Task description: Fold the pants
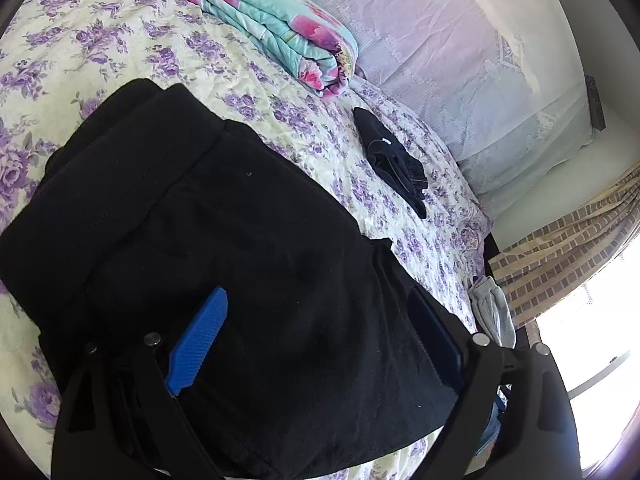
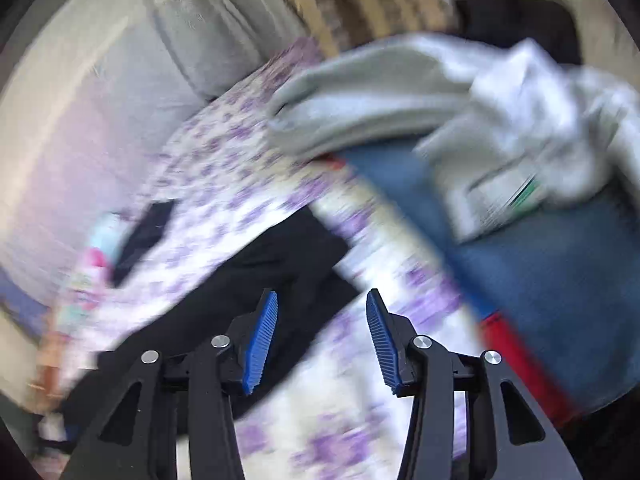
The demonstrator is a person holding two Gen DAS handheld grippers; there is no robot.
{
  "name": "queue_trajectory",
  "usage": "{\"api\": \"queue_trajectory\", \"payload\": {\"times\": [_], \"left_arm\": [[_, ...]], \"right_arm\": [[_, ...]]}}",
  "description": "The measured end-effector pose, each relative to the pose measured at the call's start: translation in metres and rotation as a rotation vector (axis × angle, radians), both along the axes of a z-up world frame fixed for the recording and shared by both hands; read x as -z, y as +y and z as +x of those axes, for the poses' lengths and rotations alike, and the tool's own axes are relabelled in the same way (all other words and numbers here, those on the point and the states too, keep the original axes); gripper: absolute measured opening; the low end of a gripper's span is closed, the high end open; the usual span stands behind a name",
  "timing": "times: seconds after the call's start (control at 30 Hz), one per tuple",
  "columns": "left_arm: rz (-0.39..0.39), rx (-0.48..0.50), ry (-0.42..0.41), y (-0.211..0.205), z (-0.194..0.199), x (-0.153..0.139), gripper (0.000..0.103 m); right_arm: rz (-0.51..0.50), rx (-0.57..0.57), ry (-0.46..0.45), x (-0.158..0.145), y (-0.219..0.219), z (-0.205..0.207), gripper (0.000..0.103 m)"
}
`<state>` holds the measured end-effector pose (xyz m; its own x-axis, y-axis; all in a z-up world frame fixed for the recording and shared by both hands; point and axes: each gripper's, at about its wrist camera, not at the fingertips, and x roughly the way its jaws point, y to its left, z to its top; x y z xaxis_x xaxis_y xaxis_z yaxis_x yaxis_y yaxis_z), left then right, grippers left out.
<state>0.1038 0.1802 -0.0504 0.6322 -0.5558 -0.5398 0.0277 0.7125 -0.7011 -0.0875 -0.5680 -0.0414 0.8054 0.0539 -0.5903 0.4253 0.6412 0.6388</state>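
Observation:
Black pants (image 1: 224, 240) lie folded into a thick stack on the floral bedspread (image 1: 120, 52). My left gripper (image 1: 316, 344) is wide open just above the stack's near part; its blue left pad (image 1: 198, 340) shows, the right pad is dark against the cloth. In the blurred right wrist view my right gripper (image 2: 320, 340) is open and empty above the bedspread (image 2: 224, 184), beside the edge of the black pants (image 2: 256, 280).
A folded teal-and-pink quilt (image 1: 276, 20) and a small dark garment (image 1: 396, 160) lie farther up the bed. A pillow (image 1: 480, 80) is at the head. Grey clothes (image 2: 440, 92) lie over a blue basket (image 2: 560, 280) with a red rim at the bed's edge.

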Motion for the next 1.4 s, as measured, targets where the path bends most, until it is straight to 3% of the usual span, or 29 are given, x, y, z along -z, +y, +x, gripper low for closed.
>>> {"api": "queue_trajectory", "payload": {"times": [0.07, 0.3, 0.37, 0.5, 0.53, 0.6, 0.7, 0.87, 0.97, 1.1, 1.27, 1.4], "left_arm": [[-0.005, -0.002, -0.005, 0.001, -0.002, 0.000, 0.089], [-0.041, -0.006, -0.041, 0.016, -0.031, -0.017, 0.089], [-0.023, -0.018, -0.042, 0.022, -0.044, -0.022, 0.089], [0.005, -0.064, 0.017, 0.040, -0.067, -0.011, 0.089], [-0.002, -0.071, 0.027, 0.042, -0.069, -0.007, 0.089], [-0.036, -0.081, 0.043, 0.048, -0.069, 0.004, 0.089], [-0.037, -0.086, 0.033, 0.048, -0.069, 0.008, 0.089], [-0.071, -0.092, 0.014, 0.059, -0.083, 0.006, 0.089], [-0.015, -0.148, 0.015, 0.068, -0.085, 0.006, 0.089], [-0.047, -0.155, 0.019, 0.073, -0.073, 0.012, 0.089], [0.015, -0.138, 0.011, 0.065, -0.043, 0.012, 0.089], [0.056, -0.128, -0.002, 0.062, -0.031, 0.011, 0.089]], "right_arm": [[0.118, -0.003, -0.011, 0.016, -0.003, 0.007, 0.048], [0.270, 0.028, -0.025, 0.041, -0.009, 0.011, 0.046], [0.222, 0.068, -0.029, 0.031, -0.007, 0.006, 0.046], [-0.058, 0.184, -0.108, -0.022, -0.004, -0.009, 0.053], [-0.076, 0.148, -0.133, -0.031, 0.002, -0.003, 0.062], [-0.061, -0.023, -0.174, -0.044, 0.026, 0.027, 0.068], [-0.022, -0.267, -0.182, -0.049, 0.075, 0.081, 0.069], [0.034, -0.570, -0.156, -0.049, 0.158, 0.154, 0.072], [0.101, -0.776, -0.116, -0.046, 0.217, 0.203, 0.072], [0.117, -0.932, -0.039, -0.040, 0.287, 0.260, 0.072], [0.221, -1.098, 0.057, -0.027, 0.358, 0.326, 0.072], [0.210, -1.178, 0.155, -0.006, 0.397, 0.356, 0.072]]}}
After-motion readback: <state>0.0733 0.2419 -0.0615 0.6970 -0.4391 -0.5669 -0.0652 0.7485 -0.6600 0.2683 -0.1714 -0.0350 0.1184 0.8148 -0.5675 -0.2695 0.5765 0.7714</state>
